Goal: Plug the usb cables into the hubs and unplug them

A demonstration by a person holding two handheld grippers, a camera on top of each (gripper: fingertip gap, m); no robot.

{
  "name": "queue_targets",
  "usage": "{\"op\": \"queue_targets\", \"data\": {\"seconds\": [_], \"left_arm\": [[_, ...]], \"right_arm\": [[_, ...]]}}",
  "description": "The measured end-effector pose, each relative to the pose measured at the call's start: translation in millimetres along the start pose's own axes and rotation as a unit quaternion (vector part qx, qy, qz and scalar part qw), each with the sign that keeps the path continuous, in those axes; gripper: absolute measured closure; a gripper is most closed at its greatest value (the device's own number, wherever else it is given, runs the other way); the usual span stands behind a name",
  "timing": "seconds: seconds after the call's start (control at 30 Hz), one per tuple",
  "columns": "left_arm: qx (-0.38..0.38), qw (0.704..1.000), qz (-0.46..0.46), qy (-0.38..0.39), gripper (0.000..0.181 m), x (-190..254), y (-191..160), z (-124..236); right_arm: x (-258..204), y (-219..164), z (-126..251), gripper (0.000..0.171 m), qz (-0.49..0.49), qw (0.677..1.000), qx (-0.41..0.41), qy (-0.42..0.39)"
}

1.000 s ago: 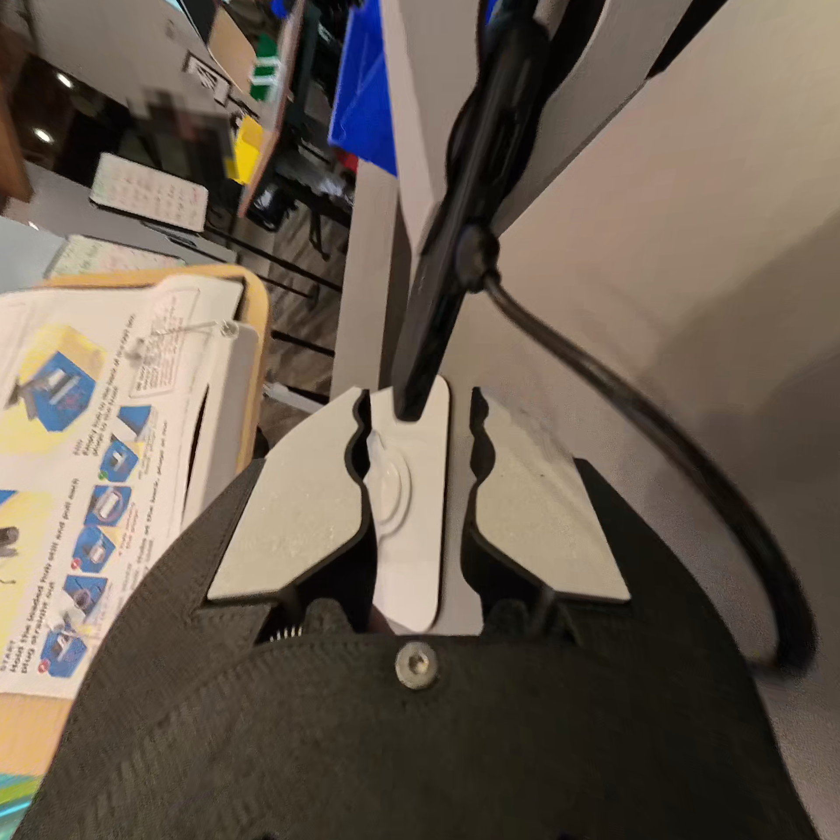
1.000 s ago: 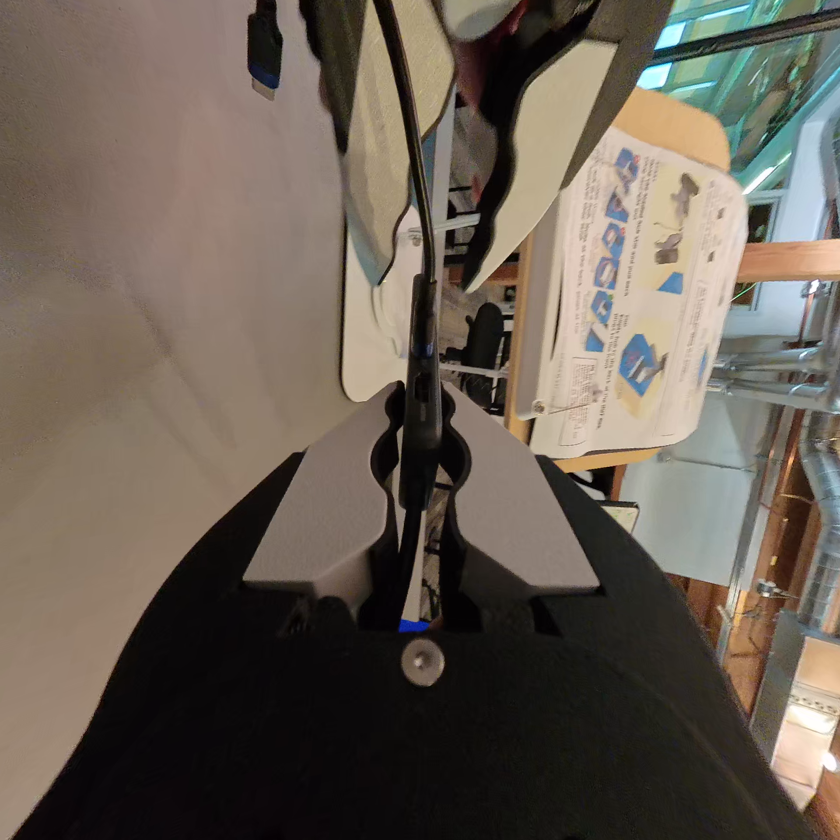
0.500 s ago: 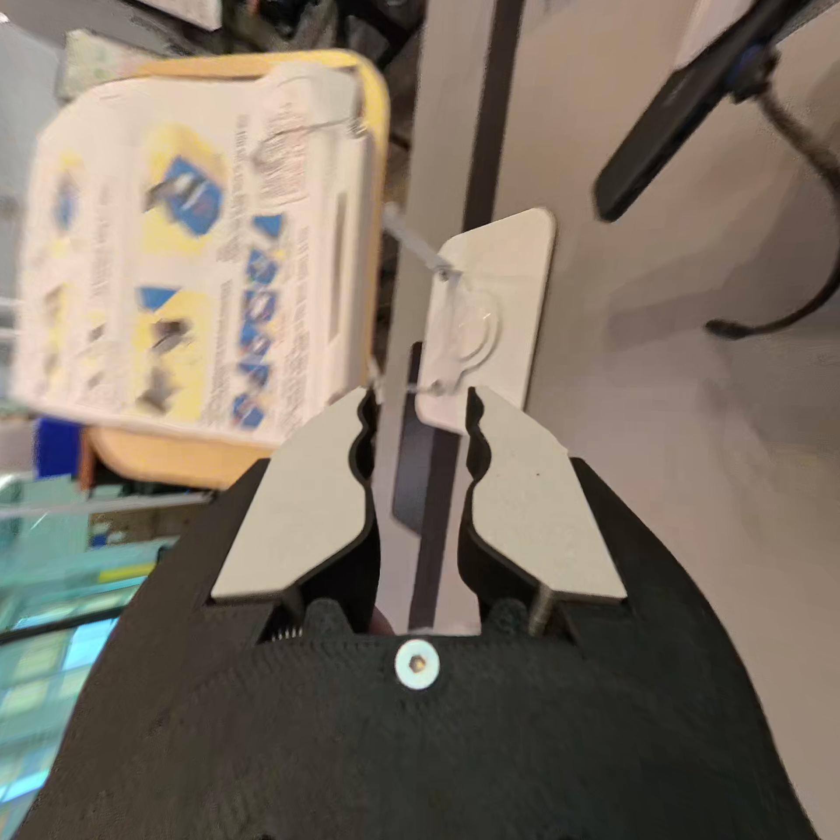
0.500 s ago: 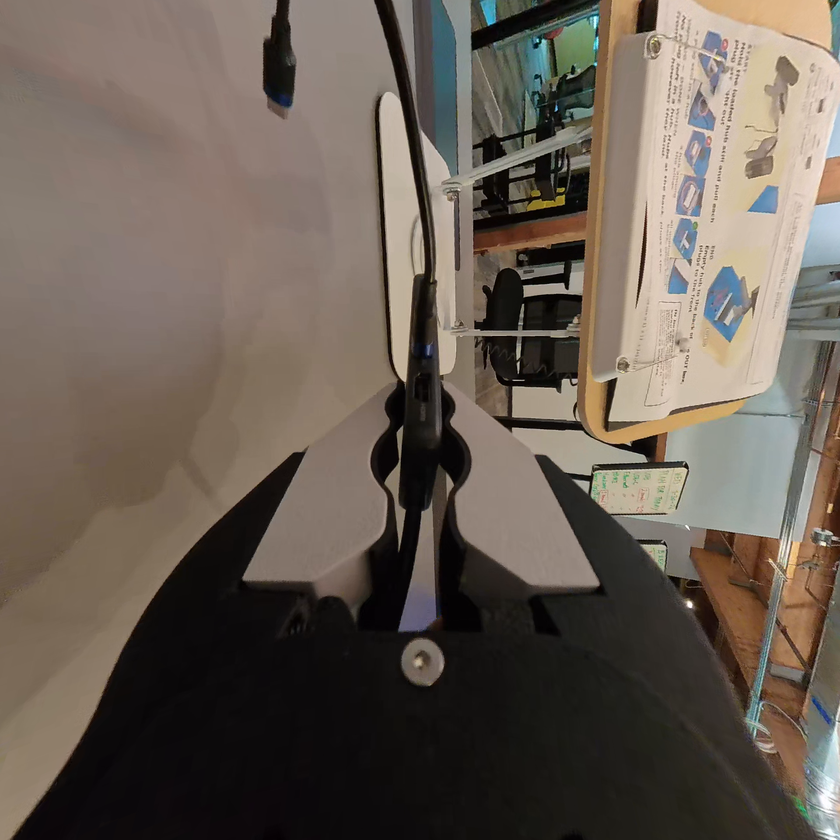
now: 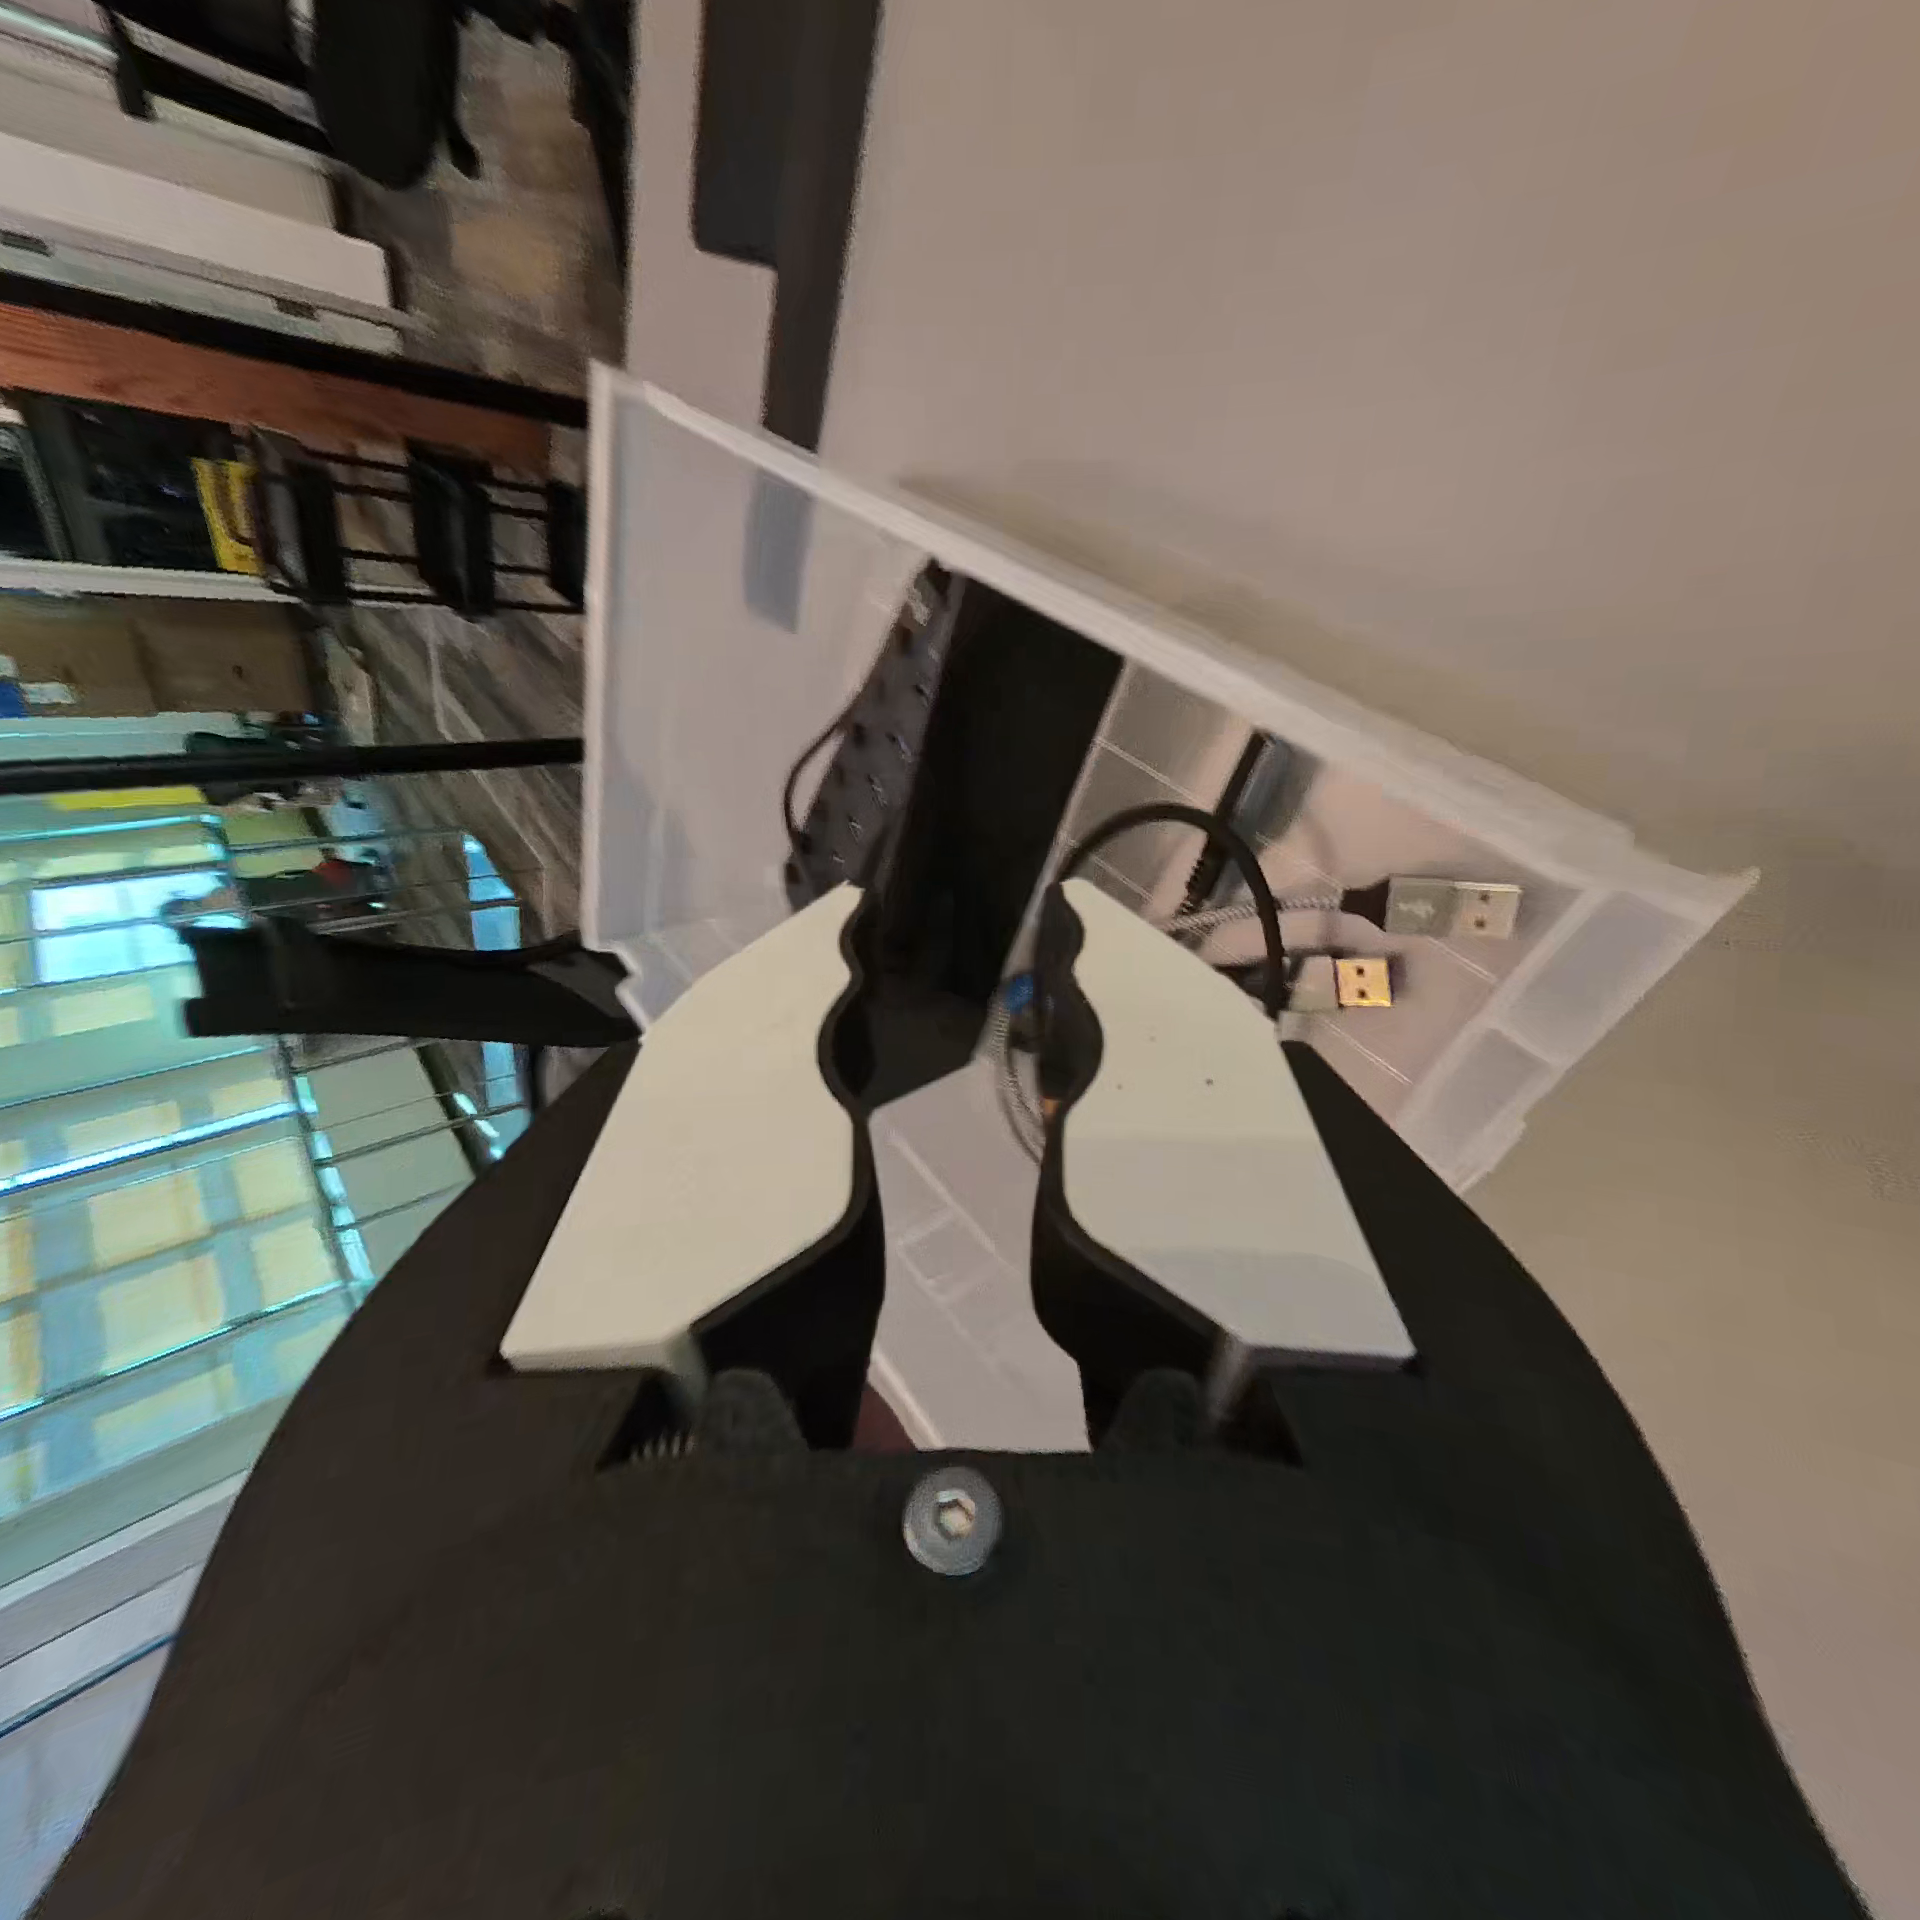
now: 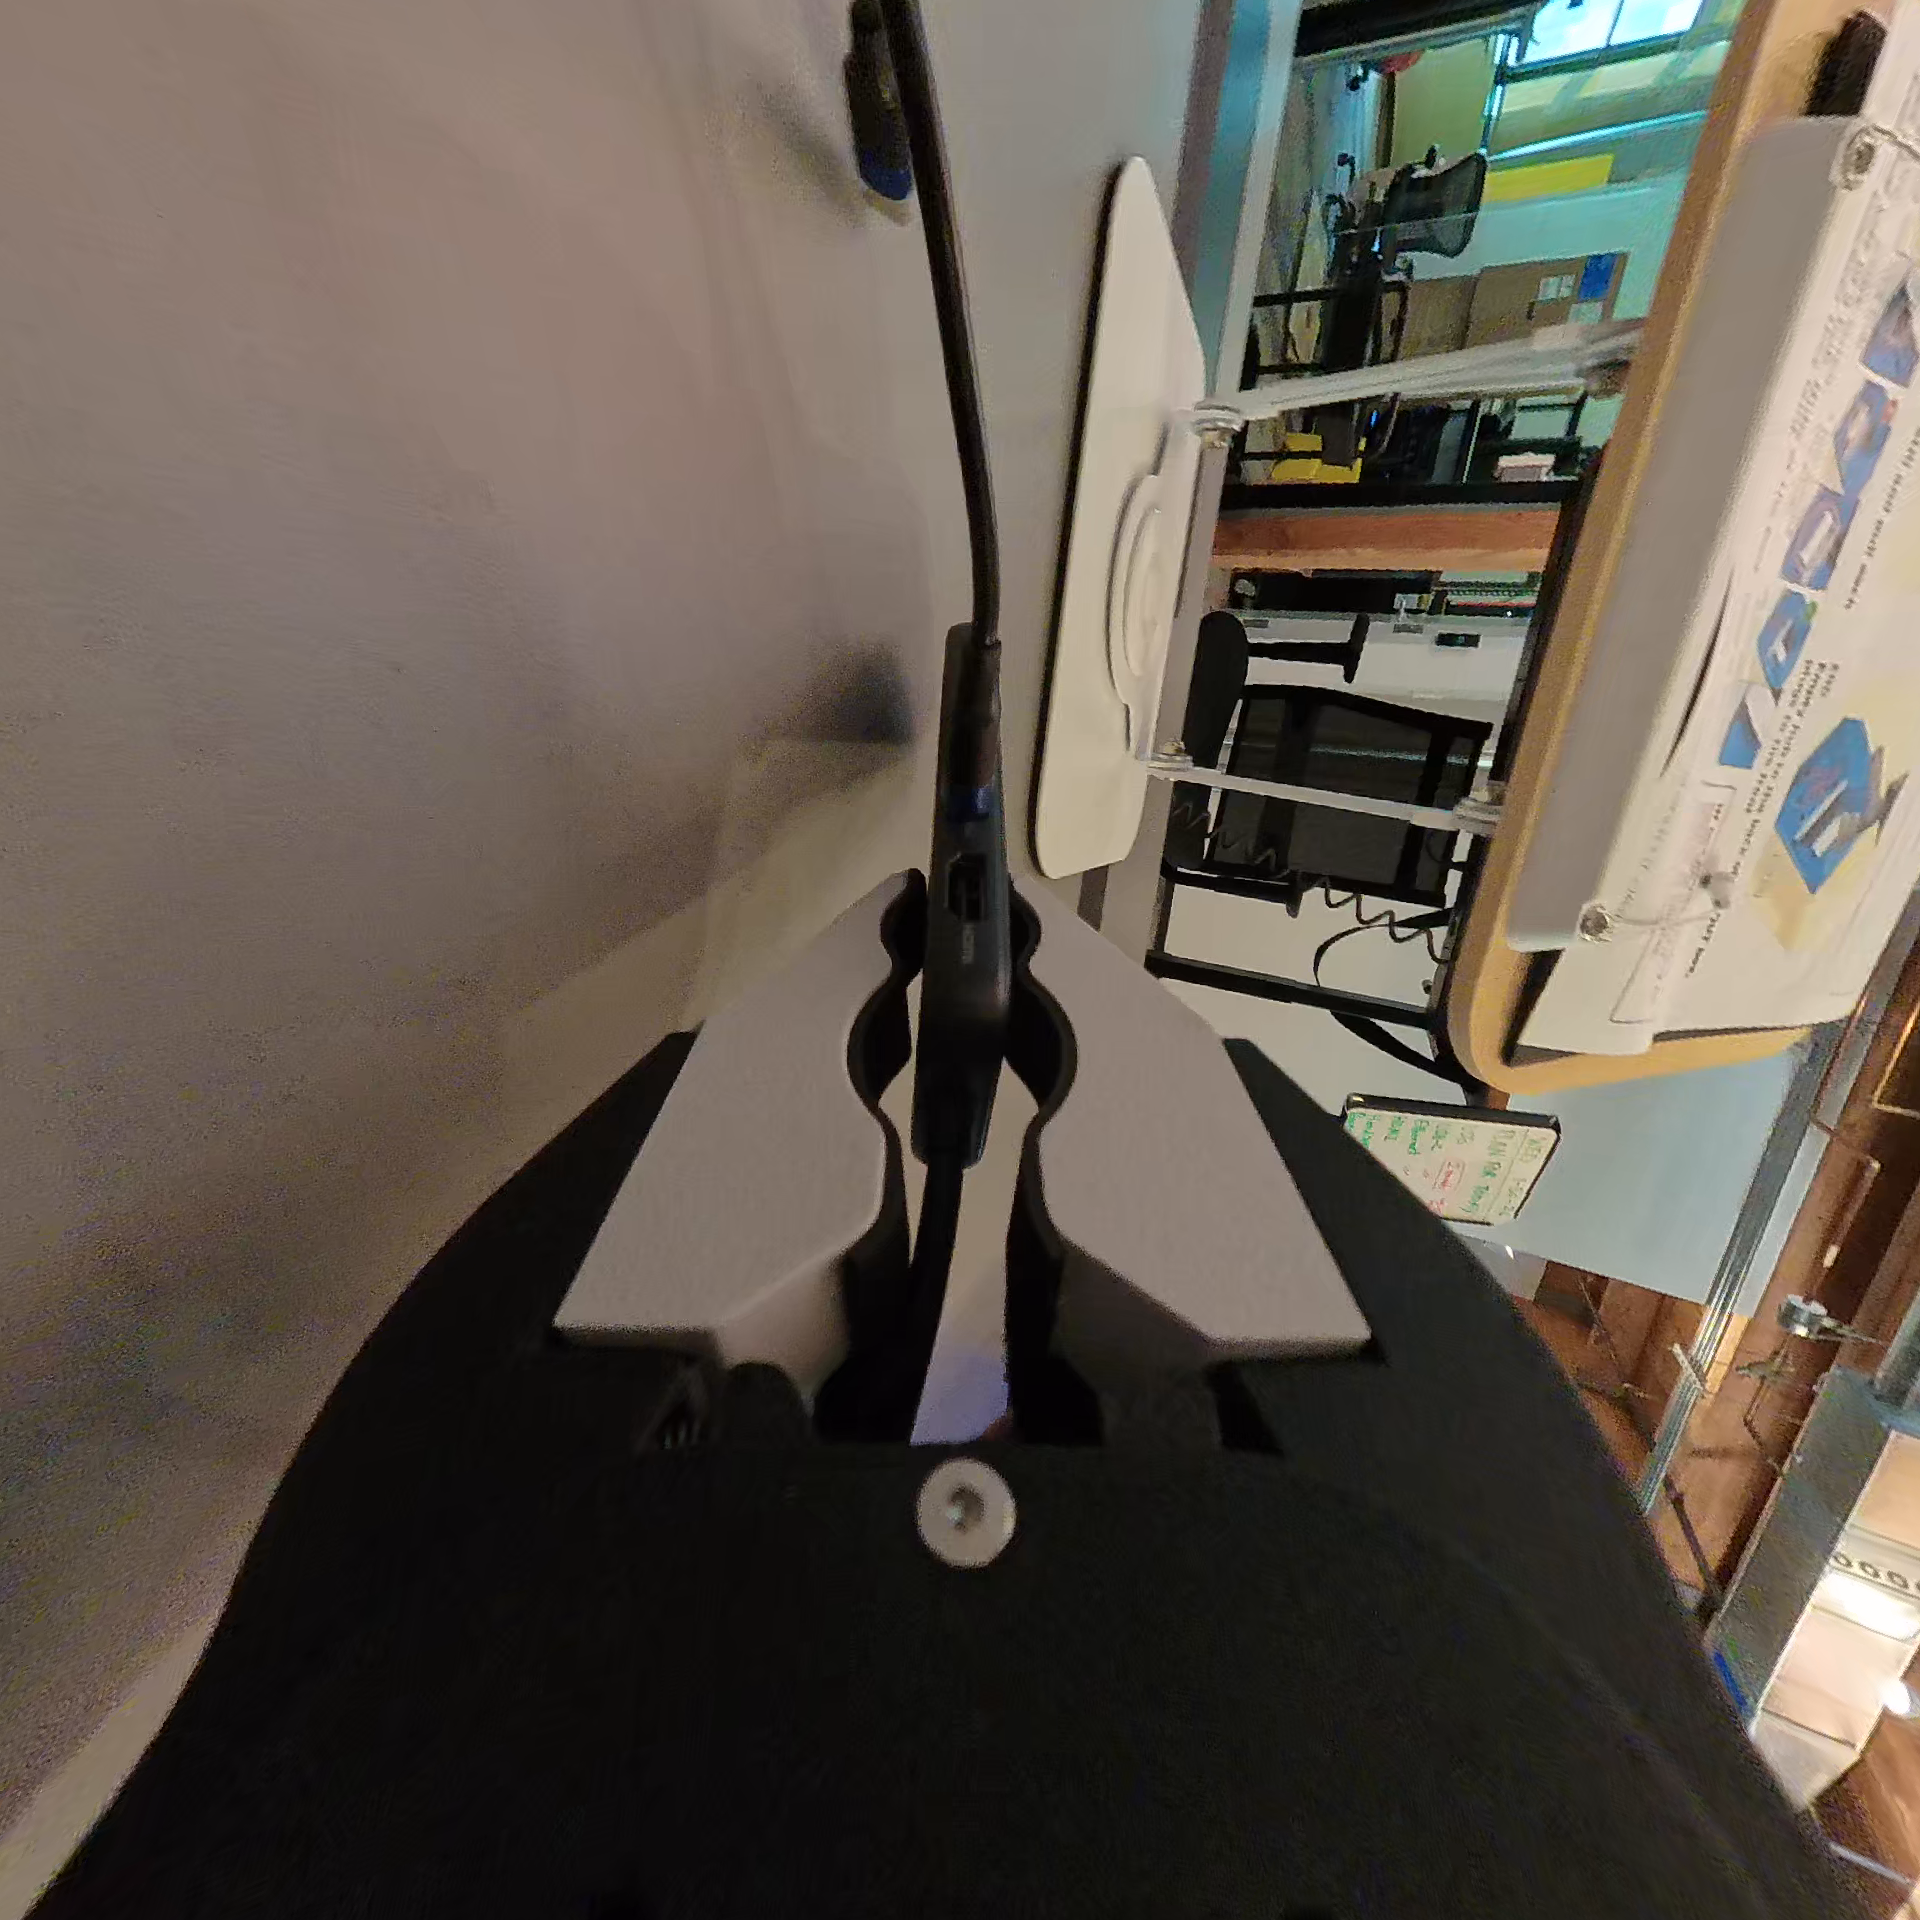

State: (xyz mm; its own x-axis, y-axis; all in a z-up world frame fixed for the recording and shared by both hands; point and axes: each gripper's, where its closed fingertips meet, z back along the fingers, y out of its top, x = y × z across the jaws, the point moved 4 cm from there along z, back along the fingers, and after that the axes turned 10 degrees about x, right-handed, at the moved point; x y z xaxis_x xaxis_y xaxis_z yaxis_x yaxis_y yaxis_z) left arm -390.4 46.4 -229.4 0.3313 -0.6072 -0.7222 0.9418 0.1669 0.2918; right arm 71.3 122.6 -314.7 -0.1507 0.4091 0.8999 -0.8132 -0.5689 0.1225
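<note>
My right gripper (image 6: 966,894) is shut on a slim black hub (image 6: 961,997) held over the pale table. The hub's black cable (image 6: 951,312) runs away from me, and a loose black plug with a blue band (image 6: 878,114) lies beyond it. My left gripper (image 5: 956,935) is open and empty, its fingers just in front of a clear plastic bin (image 5: 1351,727). In the bin lie two silver USB plugs (image 5: 1455,904) (image 5: 1351,982) on braided cables, a black looped cable (image 5: 1236,862), a black block (image 5: 997,779) and a grey strip with a row of ports (image 5: 883,748).
A white base plate (image 6: 1122,520) of a sign stand sits at the table edge, carrying a board with an instruction sheet (image 6: 1766,540). A dark slab (image 5: 779,125) lies beyond the bin. The table edge and the room floor lie to the left of the bin. Across from one pair of fingers to the other is roughly 45 centimeters.
My left gripper has left the hub's end and swung past the sign stand to the clear bin. My right gripper keeps its hold on the hub and has shifted only slightly.
</note>
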Motion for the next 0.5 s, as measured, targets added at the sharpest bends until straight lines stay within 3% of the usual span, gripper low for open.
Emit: {"op": "queue_targets", "data": {"seconds": [0.2, 0.5], "left_arm": [[-0.043, 0.997, 0.037, -0.046, 0.156, 15, -55, -36], [-0.034, 0.996, 0.056, -0.067, 0.161, 22, -63, -80]], "right_arm": [[-8, 5, 1, 0.161, 0.01, 1.0, 0.006, 0.003], [-11, 10, -1, 0.161, 0.028, 1.0, 0.009, -0.008]]}}
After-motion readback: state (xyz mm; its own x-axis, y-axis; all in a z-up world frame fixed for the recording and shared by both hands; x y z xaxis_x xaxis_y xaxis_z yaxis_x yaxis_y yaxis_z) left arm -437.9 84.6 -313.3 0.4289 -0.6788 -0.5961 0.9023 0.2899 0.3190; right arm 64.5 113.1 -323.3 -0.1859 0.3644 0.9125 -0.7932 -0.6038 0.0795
